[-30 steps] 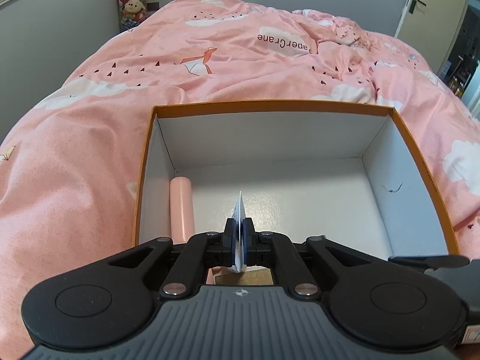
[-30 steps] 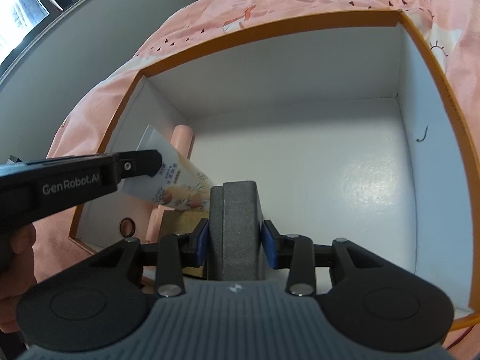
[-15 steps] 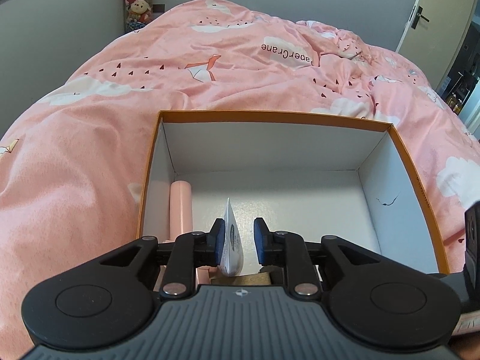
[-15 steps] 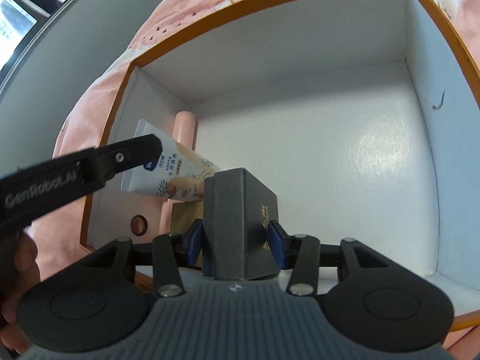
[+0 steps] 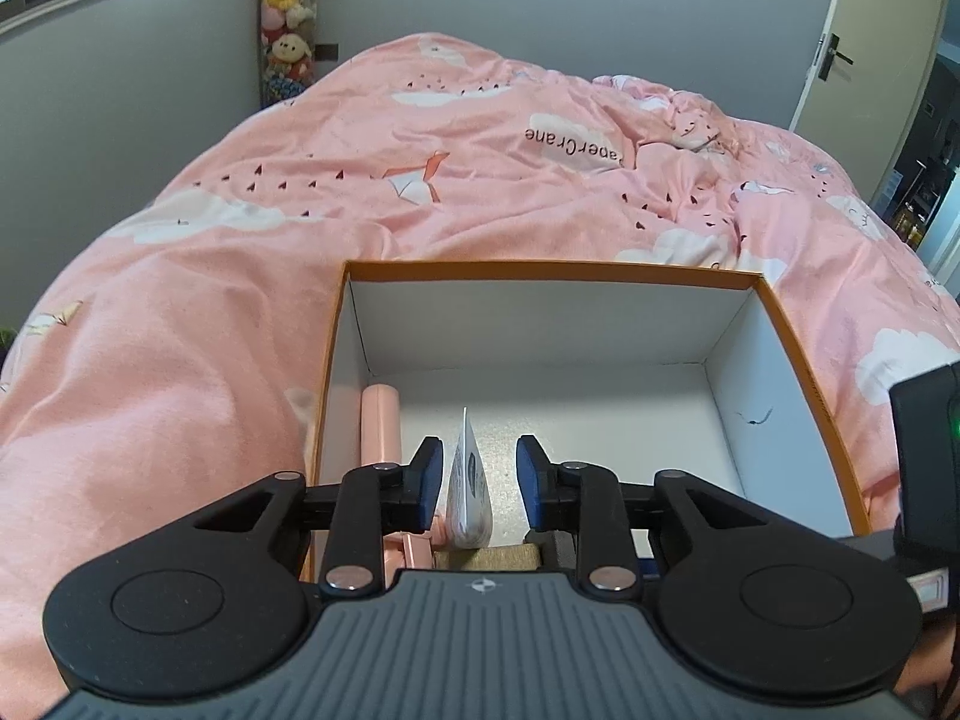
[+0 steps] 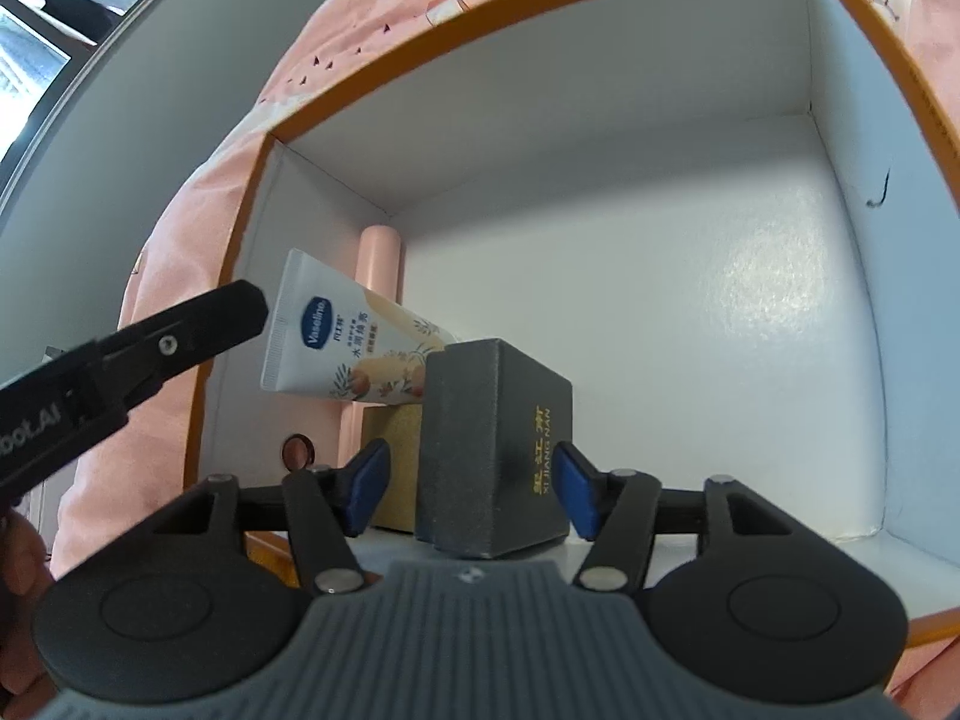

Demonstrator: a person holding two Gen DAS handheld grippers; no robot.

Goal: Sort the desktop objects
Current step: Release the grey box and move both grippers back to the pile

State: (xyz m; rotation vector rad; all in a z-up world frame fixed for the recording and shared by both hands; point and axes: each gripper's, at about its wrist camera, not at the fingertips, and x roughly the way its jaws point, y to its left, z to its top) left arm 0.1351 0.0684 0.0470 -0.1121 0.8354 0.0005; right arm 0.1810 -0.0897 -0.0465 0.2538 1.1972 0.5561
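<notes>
1. Vaseline hand-cream tube, white plastic with a peach print, is seen tilted inside the orange-rimmed white cardboard box, its flat crimped end raised and its lower end hidden behind the dark grey box.
2. The left tongs are opening; the tube stands edge-on between the blue pads, nearer the left one, and no pad is seen pressing on it.
3. The right tongs are opening around a dark grey cube-shaped box with gold lettering, which rests on the box floor with gaps on both sides.
4. A pale pink cylinder lies along the left wall of the cardboard box.
5. A tan block is partly seen just beside the grey box.
6. The cardboard box sits on a bed covered by a pink cloud-print quilt.
</notes>
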